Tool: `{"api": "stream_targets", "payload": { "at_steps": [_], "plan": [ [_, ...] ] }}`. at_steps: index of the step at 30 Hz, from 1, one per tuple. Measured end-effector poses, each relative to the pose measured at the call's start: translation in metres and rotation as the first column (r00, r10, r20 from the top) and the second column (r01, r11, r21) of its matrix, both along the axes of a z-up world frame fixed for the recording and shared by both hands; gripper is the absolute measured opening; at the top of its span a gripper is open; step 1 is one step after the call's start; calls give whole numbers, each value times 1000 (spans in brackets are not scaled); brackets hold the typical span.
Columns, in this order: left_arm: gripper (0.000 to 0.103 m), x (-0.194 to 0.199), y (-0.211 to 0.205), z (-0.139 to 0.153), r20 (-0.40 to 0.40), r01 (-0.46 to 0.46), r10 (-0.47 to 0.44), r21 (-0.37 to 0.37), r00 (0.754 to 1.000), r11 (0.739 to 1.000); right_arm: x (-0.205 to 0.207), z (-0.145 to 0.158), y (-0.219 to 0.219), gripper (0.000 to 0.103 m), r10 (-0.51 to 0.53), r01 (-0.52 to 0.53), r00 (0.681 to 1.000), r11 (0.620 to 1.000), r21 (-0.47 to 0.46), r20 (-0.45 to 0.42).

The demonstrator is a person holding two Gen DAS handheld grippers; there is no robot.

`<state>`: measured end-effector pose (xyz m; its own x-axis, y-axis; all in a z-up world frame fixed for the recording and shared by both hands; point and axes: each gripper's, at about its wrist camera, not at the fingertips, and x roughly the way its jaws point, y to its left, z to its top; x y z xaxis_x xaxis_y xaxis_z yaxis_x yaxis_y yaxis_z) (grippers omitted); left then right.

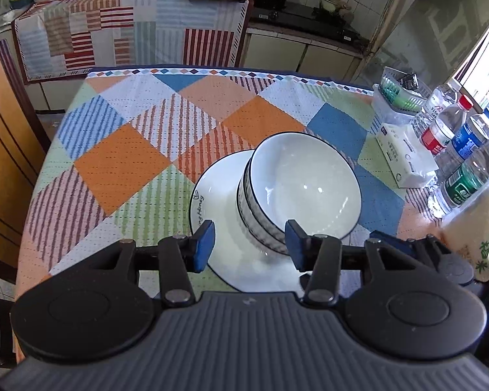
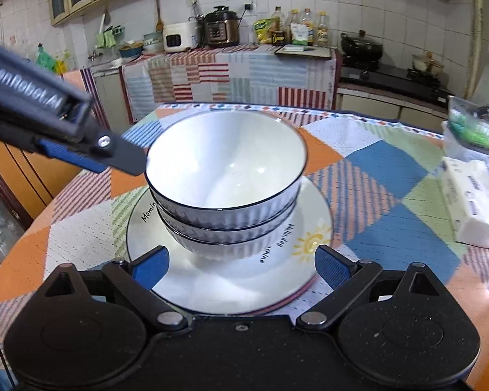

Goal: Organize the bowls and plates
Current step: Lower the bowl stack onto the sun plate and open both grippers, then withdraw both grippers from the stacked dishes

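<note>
A stack of white bowls with dark rims (image 2: 226,179) stands on a white plate (image 2: 270,280) with a sun drawing, on the checked tablecloth. In the left wrist view the bowl stack (image 1: 296,195) stands on the plate (image 1: 218,202). My left gripper (image 1: 249,244) is open and empty, its jaws just before the stack's base. It also shows in the right wrist view (image 2: 91,153) at the stack's left. My right gripper (image 2: 241,265) is open and empty, its blue fingers on either side of the plate's near part.
Several water bottles (image 1: 453,150), a tissue pack (image 1: 404,153) and a green basket (image 1: 401,91) stand at the table's right edge. A counter with appliances (image 2: 218,29) and a stove (image 2: 391,78) lies behind the table. A wooden cabinet (image 1: 3,137) is at the left.
</note>
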<state>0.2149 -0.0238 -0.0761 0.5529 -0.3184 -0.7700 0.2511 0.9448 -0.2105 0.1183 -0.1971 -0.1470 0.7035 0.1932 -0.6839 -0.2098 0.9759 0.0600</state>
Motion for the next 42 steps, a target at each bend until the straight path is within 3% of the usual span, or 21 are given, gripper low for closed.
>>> {"api": "stream_targets", "payload": {
  "at_steps": [13, 22, 32, 42],
  "plan": [
    [50, -66, 3, 55, 76, 6, -9, 40, 997, 999, -42, 73, -31, 98, -62, 63, 997, 998, -10, 49],
    [53, -105, 7, 76, 97, 8, -16, 83, 995, 997, -78, 121, -42, 98, -80, 82, 991, 997, -14, 108],
    [55, -134, 5, 75, 99, 18, -28, 100, 995, 995, -105, 131, -48, 98, -120, 122, 991, 992, -27, 61],
    [56, -155, 3, 64, 131, -35, 22, 101, 991, 994, -121, 130, -45, 100, -202, 206, 978, 976, -72, 58]
  ]
}}
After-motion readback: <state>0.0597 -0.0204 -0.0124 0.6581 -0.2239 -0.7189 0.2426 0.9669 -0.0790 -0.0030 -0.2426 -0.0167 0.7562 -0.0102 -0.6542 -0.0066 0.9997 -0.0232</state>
